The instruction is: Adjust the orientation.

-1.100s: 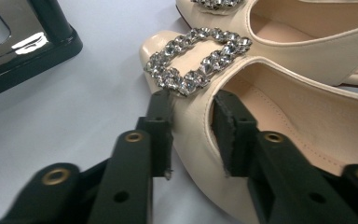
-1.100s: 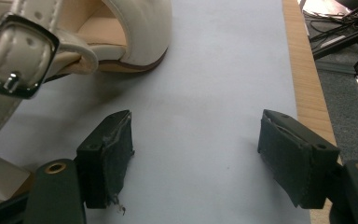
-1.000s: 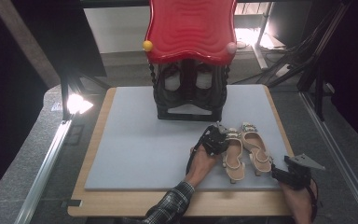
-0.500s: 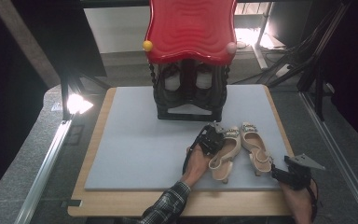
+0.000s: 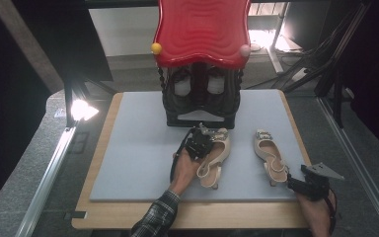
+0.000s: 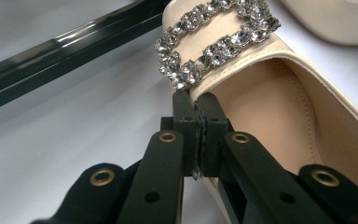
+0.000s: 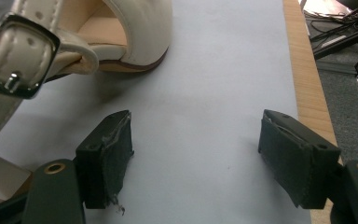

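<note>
The left shoe [image 5: 214,155] is the one in play: a cream slingback with a jewelled buckle [image 6: 216,39] on its toe, lying on the grey mat [image 5: 133,153] near the middle, toe pointing far, right up by the front of the black rack [image 5: 200,101]. The left gripper [image 5: 197,144] has it by the edge of the upper on the shoe's left side; in the left gripper view the two black jaws are pressed tight together on the cream rim just behind that buckle, pads pinching the leather. The person's left hand [image 5: 182,170] comes in from the near edge, a plaid sleeve [image 5: 155,217] behind it.

Over to the right, the second shoe [image 5: 270,155] lies well apart from the first, toe also far, heel near, its strap and silver buckle [image 7: 16,56] showing large in the right gripper view. The right gripper [image 5: 301,185] sits at the near right corner of the mat, just beside that shoe's heel, with its jaws spread wide and nothing but bare mat between them, the shoe off to one side of the pads. Its grey three-cornered plate [image 5: 323,171] sticks out above the right hand [image 5: 321,212].

Behind it all, the rack carries a wavy red top [image 5: 202,32], with a yellow ball [image 5: 156,48] at its left corner and a pink one [image 5: 245,50] at its right. The mat rests on a wooden board [image 5: 98,197], and a bright lamp [image 5: 81,109] glares at far left.
</note>
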Demonstrator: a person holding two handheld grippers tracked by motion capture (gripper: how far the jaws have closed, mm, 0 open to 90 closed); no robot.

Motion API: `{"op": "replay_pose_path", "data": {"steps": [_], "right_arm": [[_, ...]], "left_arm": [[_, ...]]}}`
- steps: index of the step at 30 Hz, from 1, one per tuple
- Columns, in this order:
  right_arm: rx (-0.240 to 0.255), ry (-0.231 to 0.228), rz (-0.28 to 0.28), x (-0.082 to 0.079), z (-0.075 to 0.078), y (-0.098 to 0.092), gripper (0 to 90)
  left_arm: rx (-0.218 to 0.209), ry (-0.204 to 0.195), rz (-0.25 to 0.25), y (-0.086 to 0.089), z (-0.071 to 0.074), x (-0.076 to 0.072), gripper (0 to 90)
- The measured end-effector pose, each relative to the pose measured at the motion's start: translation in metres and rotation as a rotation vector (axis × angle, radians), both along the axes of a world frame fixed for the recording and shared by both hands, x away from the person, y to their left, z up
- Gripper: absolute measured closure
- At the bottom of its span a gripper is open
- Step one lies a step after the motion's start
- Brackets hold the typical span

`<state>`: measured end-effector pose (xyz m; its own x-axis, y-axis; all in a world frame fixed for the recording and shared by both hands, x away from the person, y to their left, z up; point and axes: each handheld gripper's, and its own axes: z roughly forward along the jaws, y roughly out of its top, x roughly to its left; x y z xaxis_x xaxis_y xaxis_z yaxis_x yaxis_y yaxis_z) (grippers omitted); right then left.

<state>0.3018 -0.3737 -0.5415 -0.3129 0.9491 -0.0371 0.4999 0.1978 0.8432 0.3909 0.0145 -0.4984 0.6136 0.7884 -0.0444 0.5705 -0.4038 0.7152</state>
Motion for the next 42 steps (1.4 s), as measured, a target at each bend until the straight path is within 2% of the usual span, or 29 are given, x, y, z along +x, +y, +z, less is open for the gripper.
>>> {"op": "replay_pose_path", "data": {"steps": [10,18,22,25,27,28,30,33,34,37,42], "right_arm": [[-0.001,0.000,-0.002,0.000,0.000,0.000,25.8],[-0.001,0.000,-0.003,0.000,0.000,0.000,25.8],[-0.002,0.000,-0.005,0.000,0.000,0.001,25.7],[-0.002,0.000,-0.006,0.000,0.000,0.001,25.7],[-0.002,0.000,-0.007,0.000,0.000,0.001,25.7],[-0.002,0.000,-0.006,0.000,0.000,0.001,25.7],[-0.002,0.000,-0.006,0.000,0.000,0.001,25.7],[-0.001,0.000,-0.006,0.000,0.000,0.001,25.7],[-0.002,0.000,-0.006,0.000,0.000,0.001,25.7],[-0.001,0.000,-0.006,0.000,0.000,0.001,25.7],[0.000,0.000,-0.006,0.000,0.000,0.001,25.7]], "left_arm": [[0.070,0.028,0.100,0.068,0.005,-0.008,88.3],[0.086,0.048,0.195,0.123,0.004,-0.014,88.0],[0.092,0.065,0.239,0.145,0.004,-0.014,87.7],[0.073,0.082,0.248,0.150,-0.001,-0.012,87.2],[0.067,0.079,0.252,0.148,-0.007,-0.010,86.6],[0.040,0.076,0.246,0.148,-0.008,-0.010,85.8],[0.016,0.073,0.242,0.145,-0.009,-0.009,82.9],[0.023,0.063,0.244,0.141,-0.010,-0.009,79.7],[0.013,0.066,0.246,0.142,-0.010,-0.009,79.3],[-0.063,0.068,0.261,0.149,-0.009,-0.012,74.1],[-0.107,0.066,0.274,0.156,-0.006,-0.023,64.7]]}}
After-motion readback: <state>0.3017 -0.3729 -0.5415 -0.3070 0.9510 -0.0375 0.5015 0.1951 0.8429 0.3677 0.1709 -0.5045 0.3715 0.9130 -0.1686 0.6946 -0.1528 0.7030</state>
